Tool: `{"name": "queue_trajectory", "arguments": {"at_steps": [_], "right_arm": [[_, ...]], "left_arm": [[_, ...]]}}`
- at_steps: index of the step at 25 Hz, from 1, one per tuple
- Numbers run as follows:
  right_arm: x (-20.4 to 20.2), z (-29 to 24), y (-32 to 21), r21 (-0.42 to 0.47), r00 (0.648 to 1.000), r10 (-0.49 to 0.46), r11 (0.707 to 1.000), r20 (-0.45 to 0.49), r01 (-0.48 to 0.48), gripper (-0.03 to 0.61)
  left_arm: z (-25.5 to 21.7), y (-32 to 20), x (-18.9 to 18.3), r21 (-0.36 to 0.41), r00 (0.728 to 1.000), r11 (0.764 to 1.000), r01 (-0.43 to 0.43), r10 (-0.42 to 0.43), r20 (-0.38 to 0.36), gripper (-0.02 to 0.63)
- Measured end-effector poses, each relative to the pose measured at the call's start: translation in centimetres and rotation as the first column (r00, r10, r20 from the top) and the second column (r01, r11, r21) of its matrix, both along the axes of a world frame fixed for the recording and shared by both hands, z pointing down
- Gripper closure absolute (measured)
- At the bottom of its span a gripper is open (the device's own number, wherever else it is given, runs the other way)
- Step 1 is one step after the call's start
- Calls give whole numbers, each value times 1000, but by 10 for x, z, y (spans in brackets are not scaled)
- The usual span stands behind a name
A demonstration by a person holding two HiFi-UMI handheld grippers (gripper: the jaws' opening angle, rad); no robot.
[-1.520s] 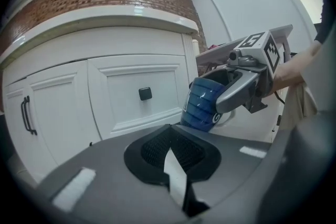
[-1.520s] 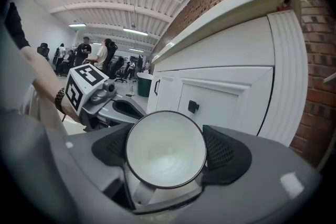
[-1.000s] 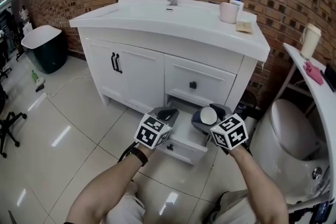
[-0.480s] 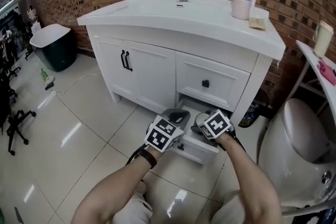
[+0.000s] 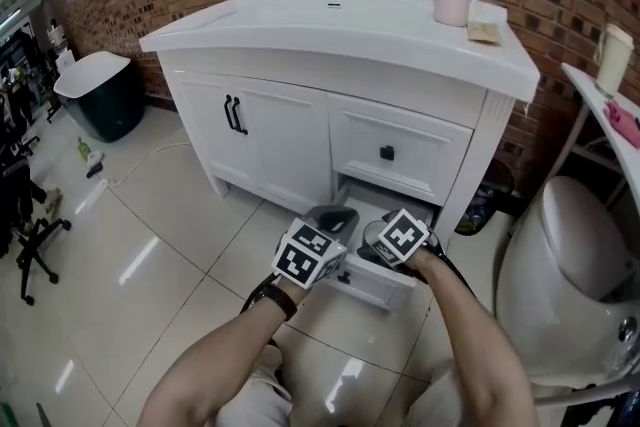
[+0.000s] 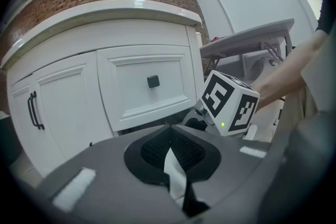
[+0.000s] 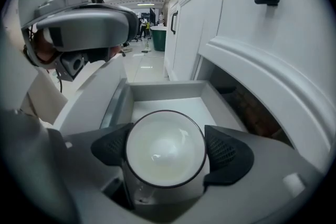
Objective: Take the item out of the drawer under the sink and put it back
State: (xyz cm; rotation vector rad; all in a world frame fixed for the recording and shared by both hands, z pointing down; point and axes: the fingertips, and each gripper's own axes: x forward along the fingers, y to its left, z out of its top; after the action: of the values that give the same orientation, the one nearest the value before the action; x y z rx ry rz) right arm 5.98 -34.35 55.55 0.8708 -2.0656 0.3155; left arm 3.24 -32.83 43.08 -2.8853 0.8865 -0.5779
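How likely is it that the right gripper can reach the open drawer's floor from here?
Probably yes. The right gripper, shut on the white cup, hangs over the open drawer, and the floor seen past the cup lies bare.

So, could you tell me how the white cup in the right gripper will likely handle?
The cup looks rigid and glossy, so it may slip in the right gripper's fingers. Its round wall means little contact, so it could twist. It seems hollow, probably light, and perhaps breakable.

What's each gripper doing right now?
Left gripper: closed, pads together, white scrap at the seam.
Right gripper: closed on a white cup over the open drawer.
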Motion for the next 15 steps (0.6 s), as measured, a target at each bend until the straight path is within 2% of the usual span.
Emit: {"name": "queue_trajectory", "arguments": {"at_steps": [2, 5, 9, 11, 13, 15], "right_arm": [[1, -6, 0, 34, 1000, 3, 999, 12, -4, 110], [2, -24, -2, 95, 999, 13, 995, 42, -17, 103], [12, -59, -4, 138, 982, 57, 987, 181, -82, 101], [29, -81, -7, 146, 947, 139, 971, 289, -187, 104], [55, -101, -11, 138, 883, 235, 940, 407, -314, 106], [78, -113, -10, 107, 813, 293, 912, 503, -395, 114]], "left_arm": [[1, 3, 4, -3, 1000, 1000, -11, 11, 5, 595], [1, 6, 8, -4, 1000, 1000, -16, 16, 7, 595], [-4, 6, 12, 0, 1000, 1000, -14, 14, -11, 595], [-5, 6, 13, 4, 1000, 1000, -17, 17, -13, 595], [-6, 6, 12, 7, 1000, 1000, -20, 20, -12, 595], [-5, 5, 12, 6, 1000, 1000, -20, 20, -14, 595]]}}
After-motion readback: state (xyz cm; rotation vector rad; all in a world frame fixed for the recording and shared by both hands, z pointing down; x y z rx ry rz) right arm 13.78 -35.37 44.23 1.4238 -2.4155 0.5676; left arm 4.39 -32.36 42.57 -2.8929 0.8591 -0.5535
